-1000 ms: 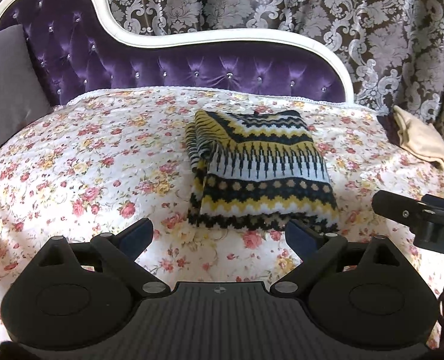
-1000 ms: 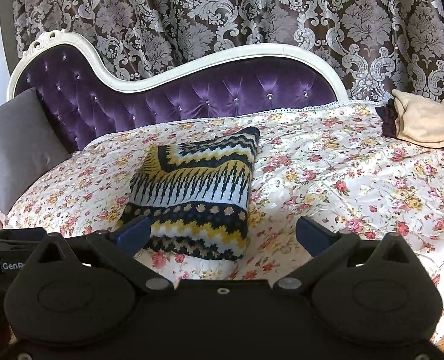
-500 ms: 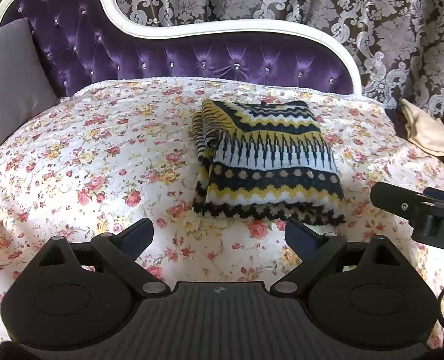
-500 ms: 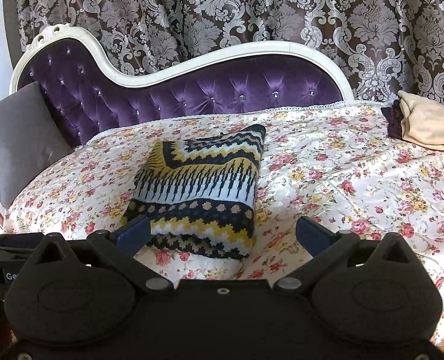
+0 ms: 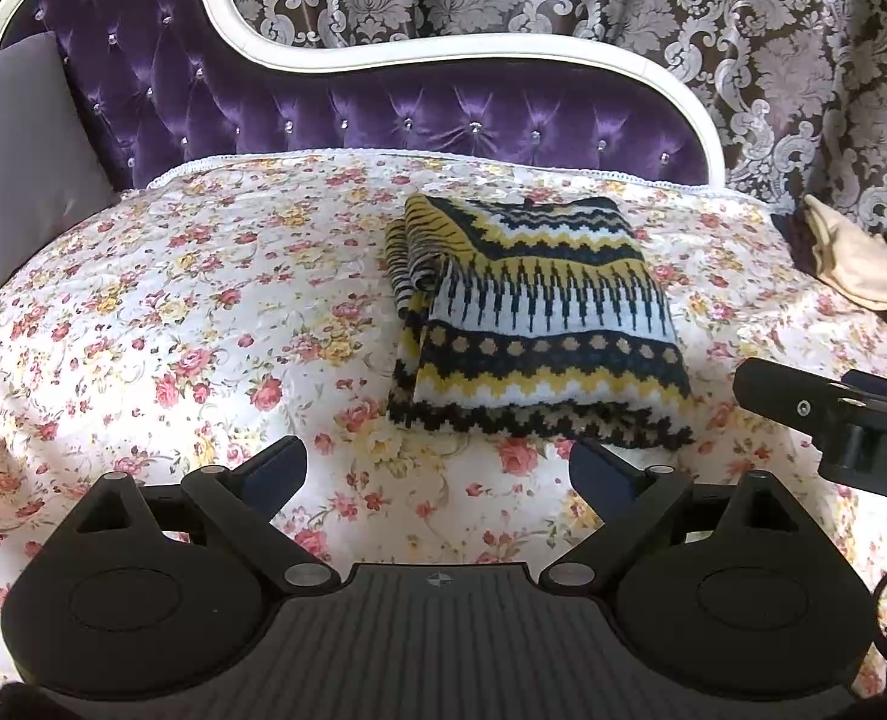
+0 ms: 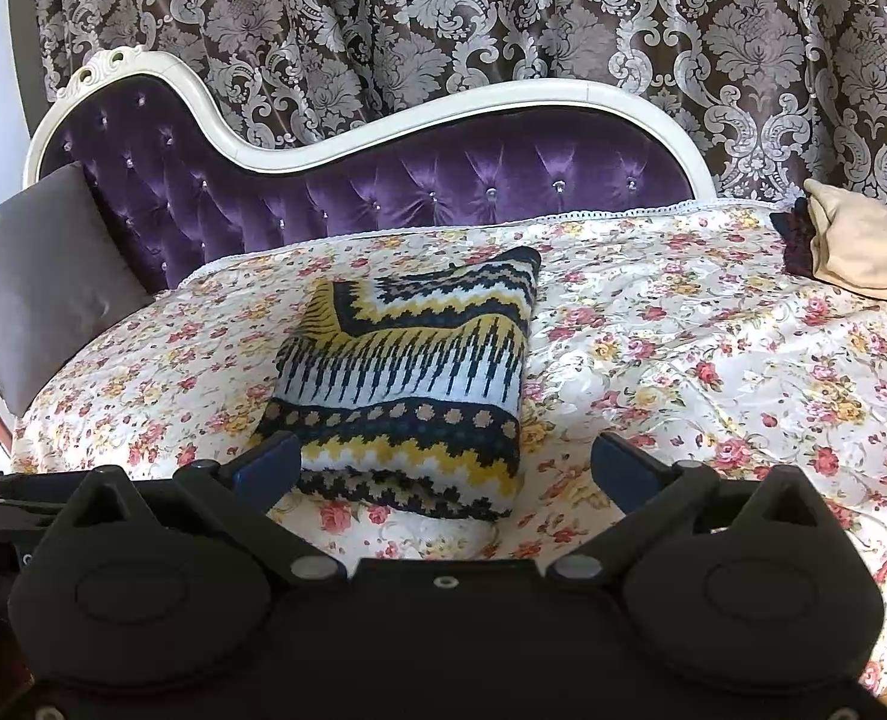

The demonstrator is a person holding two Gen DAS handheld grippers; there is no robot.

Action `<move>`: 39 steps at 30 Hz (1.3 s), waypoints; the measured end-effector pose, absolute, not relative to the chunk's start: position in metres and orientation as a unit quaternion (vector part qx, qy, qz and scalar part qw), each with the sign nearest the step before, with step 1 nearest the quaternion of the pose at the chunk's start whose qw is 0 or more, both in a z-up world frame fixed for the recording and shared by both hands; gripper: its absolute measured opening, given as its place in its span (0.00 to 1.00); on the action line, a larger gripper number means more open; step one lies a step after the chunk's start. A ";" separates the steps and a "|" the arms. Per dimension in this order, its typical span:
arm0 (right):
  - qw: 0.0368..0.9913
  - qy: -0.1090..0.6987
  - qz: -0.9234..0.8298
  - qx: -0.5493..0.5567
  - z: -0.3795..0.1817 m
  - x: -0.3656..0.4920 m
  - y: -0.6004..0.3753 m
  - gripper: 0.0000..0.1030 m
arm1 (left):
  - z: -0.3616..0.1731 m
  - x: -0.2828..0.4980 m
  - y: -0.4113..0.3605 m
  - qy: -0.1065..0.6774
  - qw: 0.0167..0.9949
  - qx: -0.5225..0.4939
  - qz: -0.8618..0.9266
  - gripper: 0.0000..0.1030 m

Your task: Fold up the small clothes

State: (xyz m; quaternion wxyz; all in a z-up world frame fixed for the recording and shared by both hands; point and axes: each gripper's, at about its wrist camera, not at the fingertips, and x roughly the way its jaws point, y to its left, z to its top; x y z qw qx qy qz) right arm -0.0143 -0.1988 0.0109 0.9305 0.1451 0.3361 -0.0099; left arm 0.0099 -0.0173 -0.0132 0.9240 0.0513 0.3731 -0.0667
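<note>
At the bottom of each frame, the left gripper [image 5: 437, 471] and right gripper [image 6: 443, 468] hang wide open and empty above a floral bedspread [image 5: 203, 312]. Just beyond them, mid-frame, lies a folded yellow, navy and white patterned sweater [image 5: 533, 324]. Farther back stands a purple tufted headboard [image 6: 443, 180].

Matte black left gripper [image 5: 437, 471], dark blue fingers [image 5: 275, 468], round side discs, silver screws, ribbed centre plate
</note>
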 end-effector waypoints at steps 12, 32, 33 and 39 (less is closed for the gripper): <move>0.928 0.340 -0.006 0.150 0.008 -0.012 -0.201 1.00 | -0.016 0.011 -0.020 0.379 0.921 0.056 -0.068 0.93; 0.926 0.343 -0.005 0.155 0.004 -0.009 -0.203 1.00 | -0.020 0.015 -0.024 0.391 0.915 0.060 -0.074 0.93; 0.926 0.343 -0.005 0.155 0.004 -0.009 -0.202 1.00 | -0.020 0.016 -0.024 0.392 0.915 0.060 -0.076 0.93; 0.926 0.344 -0.004 0.154 0.003 -0.008 -0.202 1.00 | -0.021 0.016 -0.026 0.392 0.915 0.060 -0.079 0.93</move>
